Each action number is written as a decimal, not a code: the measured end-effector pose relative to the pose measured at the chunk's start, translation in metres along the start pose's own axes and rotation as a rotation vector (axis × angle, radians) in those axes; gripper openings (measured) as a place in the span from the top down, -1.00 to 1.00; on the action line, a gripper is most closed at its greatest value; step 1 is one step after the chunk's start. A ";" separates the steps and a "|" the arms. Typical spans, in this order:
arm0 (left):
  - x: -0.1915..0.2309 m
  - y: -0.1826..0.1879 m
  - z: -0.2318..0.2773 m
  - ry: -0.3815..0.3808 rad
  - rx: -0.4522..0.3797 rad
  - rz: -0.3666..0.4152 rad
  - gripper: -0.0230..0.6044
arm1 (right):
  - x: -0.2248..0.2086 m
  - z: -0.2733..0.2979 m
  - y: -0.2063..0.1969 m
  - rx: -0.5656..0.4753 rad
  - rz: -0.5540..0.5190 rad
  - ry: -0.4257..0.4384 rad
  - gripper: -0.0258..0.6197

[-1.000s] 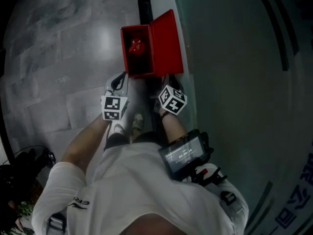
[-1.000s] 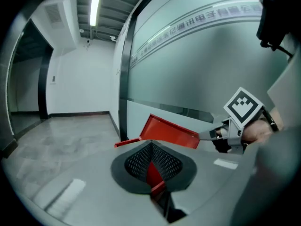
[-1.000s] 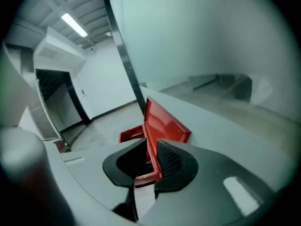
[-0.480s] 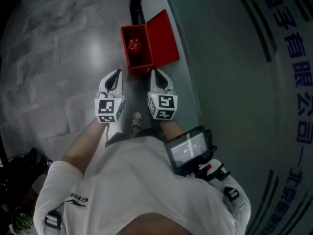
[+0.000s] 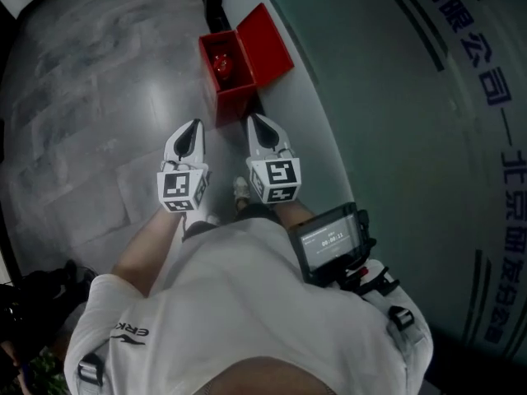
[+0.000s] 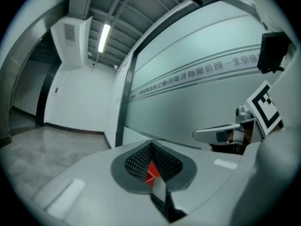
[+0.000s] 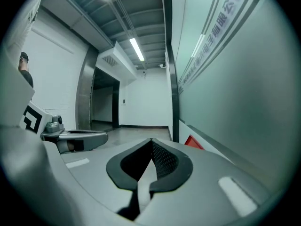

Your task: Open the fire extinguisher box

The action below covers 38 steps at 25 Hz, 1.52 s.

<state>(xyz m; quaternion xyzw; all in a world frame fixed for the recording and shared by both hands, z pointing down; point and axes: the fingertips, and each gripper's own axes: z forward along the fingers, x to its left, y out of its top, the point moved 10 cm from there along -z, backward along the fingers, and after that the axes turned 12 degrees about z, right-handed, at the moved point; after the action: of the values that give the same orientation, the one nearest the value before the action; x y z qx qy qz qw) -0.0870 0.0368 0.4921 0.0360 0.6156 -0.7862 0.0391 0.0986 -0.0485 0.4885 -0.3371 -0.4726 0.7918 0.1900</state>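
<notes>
Both grippers closed and empty, the box open in front of us.
We hold the left gripper (image 5: 194,125) and the right gripper (image 5: 254,120) side by side, each with its jaws together on nothing, their tips near the red fire extinguisher box (image 5: 233,99). The box stands on the floor (image 5: 99,122) against the glass wall (image 5: 370,138), with its lid (image 5: 265,38) swung back toward the wall and a red extinguisher (image 5: 222,64) showing inside.

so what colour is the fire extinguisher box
Red. The fire extinguisher box shows best in the head view.
</notes>
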 end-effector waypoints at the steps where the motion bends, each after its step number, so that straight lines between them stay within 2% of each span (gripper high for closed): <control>1: -0.004 0.002 -0.008 -0.002 -0.004 -0.002 0.92 | 0.004 -0.009 -0.001 -0.003 0.000 0.006 0.88; 10: -0.039 0.014 -0.052 -0.002 0.003 -0.006 0.92 | 0.010 -0.069 -0.005 -0.003 0.013 0.056 0.88; 18: -0.071 0.023 -0.067 0.018 0.013 -0.005 0.92 | -0.011 -0.105 -0.006 0.009 0.033 0.080 0.88; 24: -0.083 0.023 -0.070 0.027 0.017 -0.004 0.92 | -0.017 -0.112 -0.014 0.027 0.050 0.101 0.88; 38: -0.074 0.019 -0.063 0.063 0.026 -0.019 0.92 | -0.025 -0.101 -0.015 0.024 0.074 0.095 0.88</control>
<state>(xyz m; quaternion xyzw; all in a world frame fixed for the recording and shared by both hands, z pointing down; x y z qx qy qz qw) -0.0112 0.0946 0.4667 0.0554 0.6065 -0.7931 0.0115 0.1877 0.0057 0.4775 -0.3893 -0.4406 0.7869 0.1872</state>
